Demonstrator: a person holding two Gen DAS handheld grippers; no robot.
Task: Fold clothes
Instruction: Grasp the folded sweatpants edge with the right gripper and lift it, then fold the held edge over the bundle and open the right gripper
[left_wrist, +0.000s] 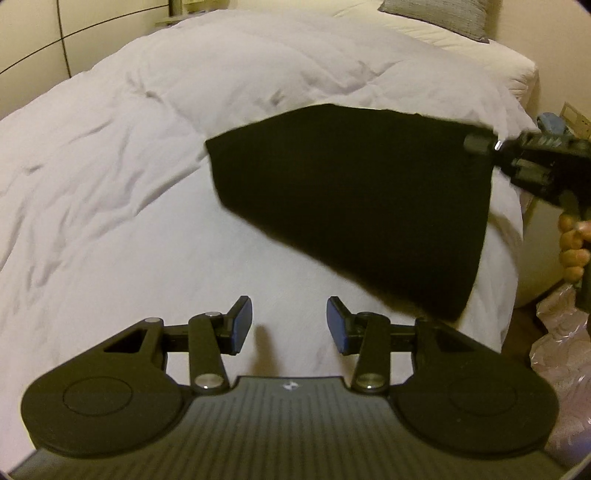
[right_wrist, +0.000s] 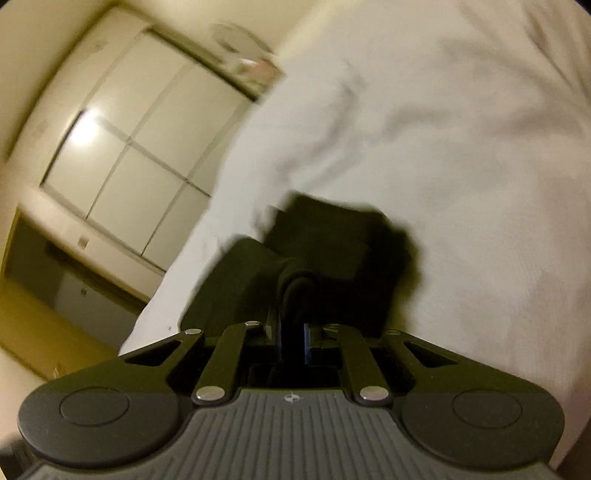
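Black garment (left_wrist: 354, 206), folded flat into a dark slab, is hanging in the air over the white duvet (left_wrist: 147, 184), and I am holding it up by one corner with my right gripper (right_wrist: 293, 332). In the right wrist view, my right fingers (right_wrist: 306, 341) are pinching nearly together, with a rolled edge of the dark cloth squeezed between the blue pads and the rest of the fabric bunching out ahead of them. The picture there is blurred, so I cannot make out the folds any more finely. From the left wrist view, that same gripper is reaching in from the right edge, gripping the upper right corner of the cloth, and the hand (left_wrist: 574, 247) of the person is wrapping around its handle below. The cloth is sloping down from that corner toward the near side of the bed.

My left gripper (left_wrist: 290, 325) is hovering lower down, above bare duvet, just left of the cloth's lowest corner. Its fingers (left_wrist: 242, 325) are standing partly apart, holding nothing, with only white bedding showing in the gap. A grey pillow (left_wrist: 439, 14) is lying at the far end of the bed.
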